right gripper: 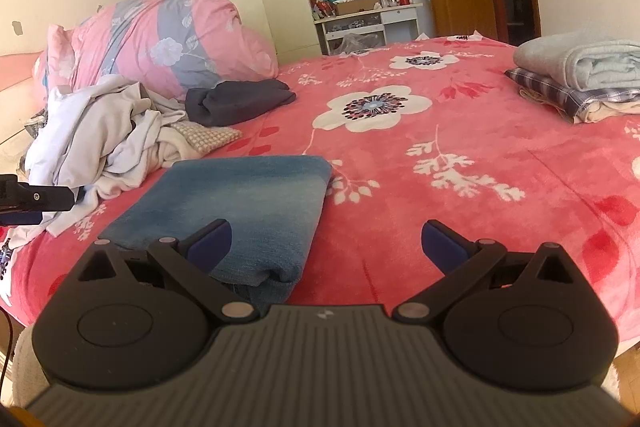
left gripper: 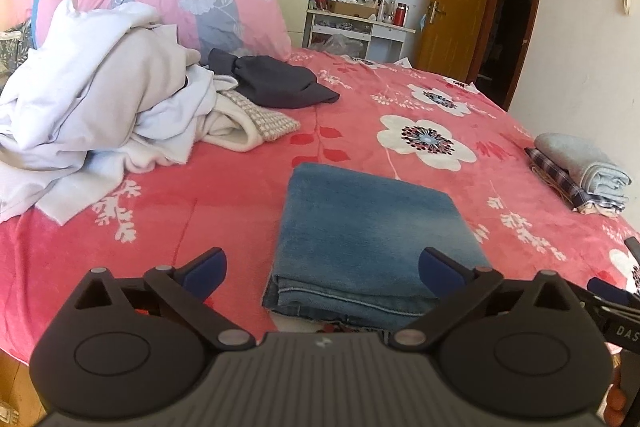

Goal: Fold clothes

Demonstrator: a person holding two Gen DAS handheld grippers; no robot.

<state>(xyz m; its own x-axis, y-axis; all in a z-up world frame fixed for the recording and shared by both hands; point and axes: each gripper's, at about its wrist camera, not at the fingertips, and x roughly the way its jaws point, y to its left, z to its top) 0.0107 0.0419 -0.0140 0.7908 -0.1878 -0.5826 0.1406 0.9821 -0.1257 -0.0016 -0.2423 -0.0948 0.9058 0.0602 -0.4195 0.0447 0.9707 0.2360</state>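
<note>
Both tools, left tool (left gripper: 322, 273) and right tool (right gripper: 326, 247), angle downward over folded jeans (left gripper: 372, 235), jaws spread apart.

jeans (left gripper: 372, 231) on bed (left gripper: 224, 195) (pile (left gripper: 100, 99) left)

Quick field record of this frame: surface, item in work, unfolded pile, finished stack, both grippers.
surface: red floral bedspread
item in work: folded jeans, flat at near edge
unfolded pile: white clothes, far left, dark garment beside it
finished stack: grey and plaid folded clothes, far right
left gripper: open, holding nothing
right gripper: open, holding nothing
</note>
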